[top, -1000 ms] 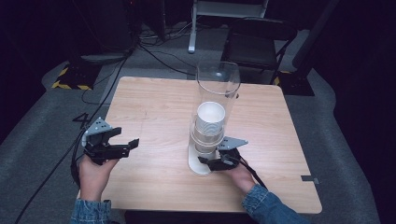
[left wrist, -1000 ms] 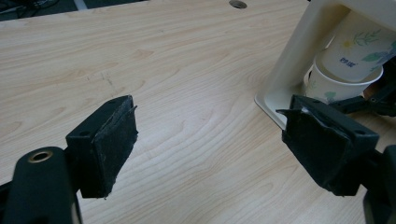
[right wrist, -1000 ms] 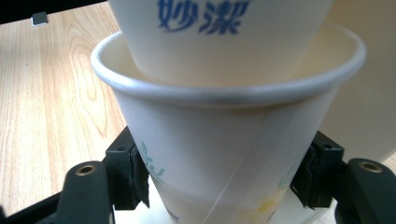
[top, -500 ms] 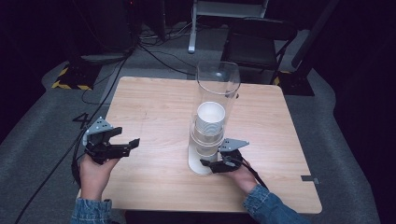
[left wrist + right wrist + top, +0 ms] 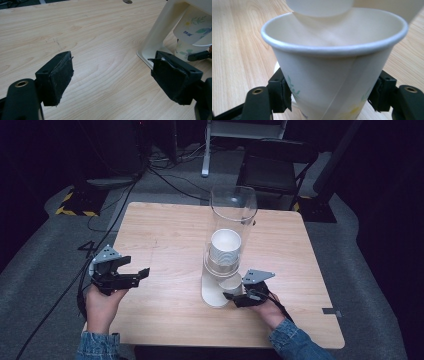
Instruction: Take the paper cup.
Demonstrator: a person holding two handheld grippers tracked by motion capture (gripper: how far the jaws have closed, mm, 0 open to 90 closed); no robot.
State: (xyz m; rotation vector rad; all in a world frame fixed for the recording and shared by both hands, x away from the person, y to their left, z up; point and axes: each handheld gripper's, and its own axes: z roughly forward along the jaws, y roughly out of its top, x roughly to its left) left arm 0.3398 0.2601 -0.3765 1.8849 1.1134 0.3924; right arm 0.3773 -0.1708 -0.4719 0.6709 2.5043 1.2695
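One paper cup (image 5: pixel 332 75) sits clamped between the right gripper (image 5: pixel 239 298)'s jaws, under the single clear cup dispenser (image 5: pixel 227 250) near the desk (image 5: pixel 165 235)'s middle. More cups are stacked inside the tube. The left gripper (image 5: pixel 131 276) gapes wide, holding nothing, over bare wood near the desk's left edge.

Bright overhead light on the table (image 5: pixel 165 245), dark surroundings, soft overall, near cup rim (image 5: pixel 332 47) blurred

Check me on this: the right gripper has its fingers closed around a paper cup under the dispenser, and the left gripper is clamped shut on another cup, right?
Not quite. The left gripper holds nothing: the left gripper view shows its fingers wide open above bare table. The rest stands: the right gripper grips the paper cup beneath the dispenser.
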